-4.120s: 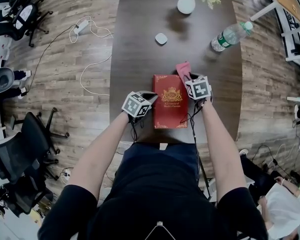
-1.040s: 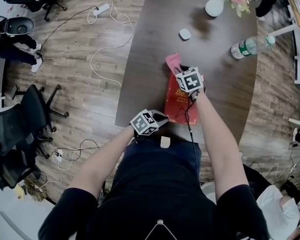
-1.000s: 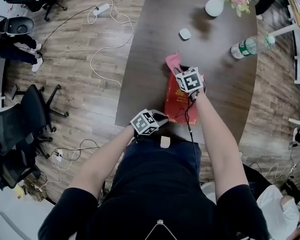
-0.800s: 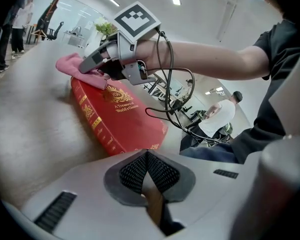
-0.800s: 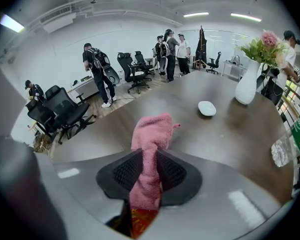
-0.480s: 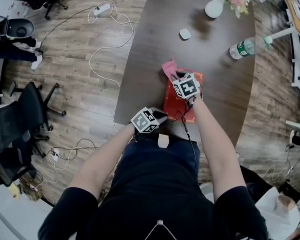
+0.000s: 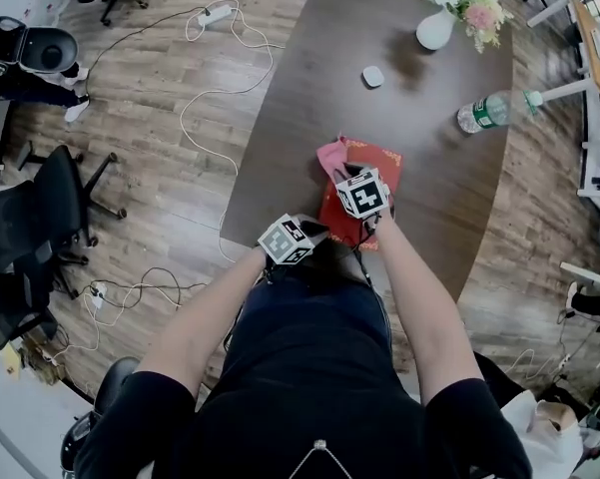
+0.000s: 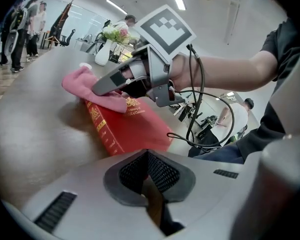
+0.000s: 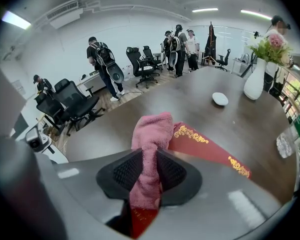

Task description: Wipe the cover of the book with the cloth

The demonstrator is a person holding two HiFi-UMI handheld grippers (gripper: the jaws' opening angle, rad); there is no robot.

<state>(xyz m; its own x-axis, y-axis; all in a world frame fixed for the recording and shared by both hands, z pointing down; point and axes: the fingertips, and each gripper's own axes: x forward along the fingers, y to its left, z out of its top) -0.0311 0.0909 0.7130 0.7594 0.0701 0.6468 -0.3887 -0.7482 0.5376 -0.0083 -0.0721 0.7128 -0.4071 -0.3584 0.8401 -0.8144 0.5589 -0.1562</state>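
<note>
While the cloth (image 7: 329,155) works the cover (image 7: 375,160), nothing pins the book (image 8: 135,129).
Nearest, the left gripper (image 8: 149,176), jaws together and empty, sits just beside the book's near end on the table (image 7: 419,88). Beyond it, the right gripper (image 9: 145,176) clamps the bunched cloth at the cover's far-left corner. Likely faults: drag slides the unheld book, or the cloth slips from its pinch.

Office: conference table (image 7: 309,98), swivel chairs (image 9: 76,104)
</note>
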